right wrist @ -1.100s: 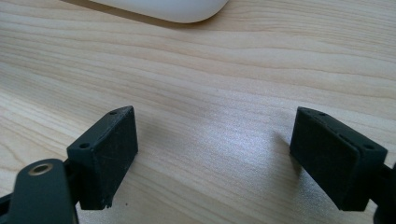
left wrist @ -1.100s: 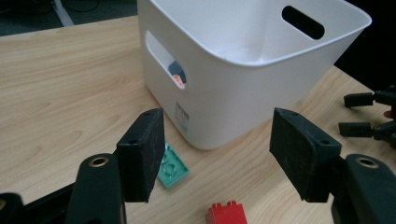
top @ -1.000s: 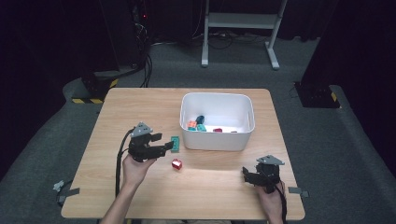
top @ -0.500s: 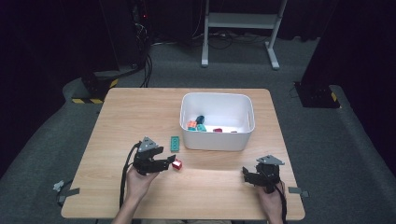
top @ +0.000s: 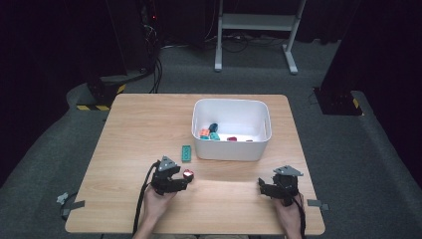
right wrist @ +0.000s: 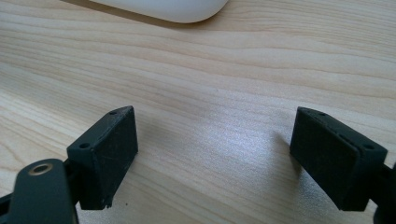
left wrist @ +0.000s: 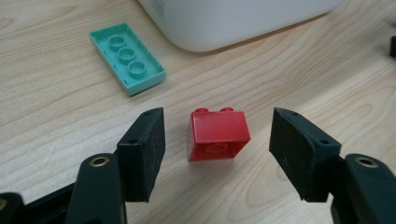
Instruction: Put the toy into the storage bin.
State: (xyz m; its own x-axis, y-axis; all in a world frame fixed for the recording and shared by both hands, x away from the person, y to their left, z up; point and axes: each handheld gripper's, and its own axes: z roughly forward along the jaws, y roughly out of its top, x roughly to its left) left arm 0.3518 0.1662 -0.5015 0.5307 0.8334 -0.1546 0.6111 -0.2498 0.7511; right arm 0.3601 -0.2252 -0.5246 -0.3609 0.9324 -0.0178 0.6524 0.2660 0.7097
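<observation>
A: Where's the red brick (left wrist: 217,134) rn?

B: On the table (top: 129,129), lying tipped on its side, studs pointing away from the left gripper's cam & hollow underside toward it. It sits between the jaws of the left gripper (left wrist: 217,156), a bit closer to the jaw at the left of that view. Gap on both sides, so no pad touches it.

A: So left tongs not clamped?

B: Right, they're apart, brick between them but free. In the high view the left gripper (top: 185,179) is low over the wood w/ the red brick (top: 188,174) at its tips, the person's left hand (top: 157,201) behind it.

A: What's nearby?

B: A teal flat plate (left wrist: 127,57) w/ three round rings in a row, lying flat just beyond the brick & to the left in the left gripper view. Close to the brick but not touching. Past it, the white bin (top: 232,130), plate just beside its near left corner. Inside the bin: a few small bricks, orange, teal, dark blue, red. Can't tell shapes.

A: & the right side?

B: Right gripper (right wrist: 215,154) has its jaws wide apart, only bare wood between them, bin's rounded edge at the top of its view. From above, the right gripper (top: 262,186) is near the table's near right corner, well apart from the brick.
</observation>
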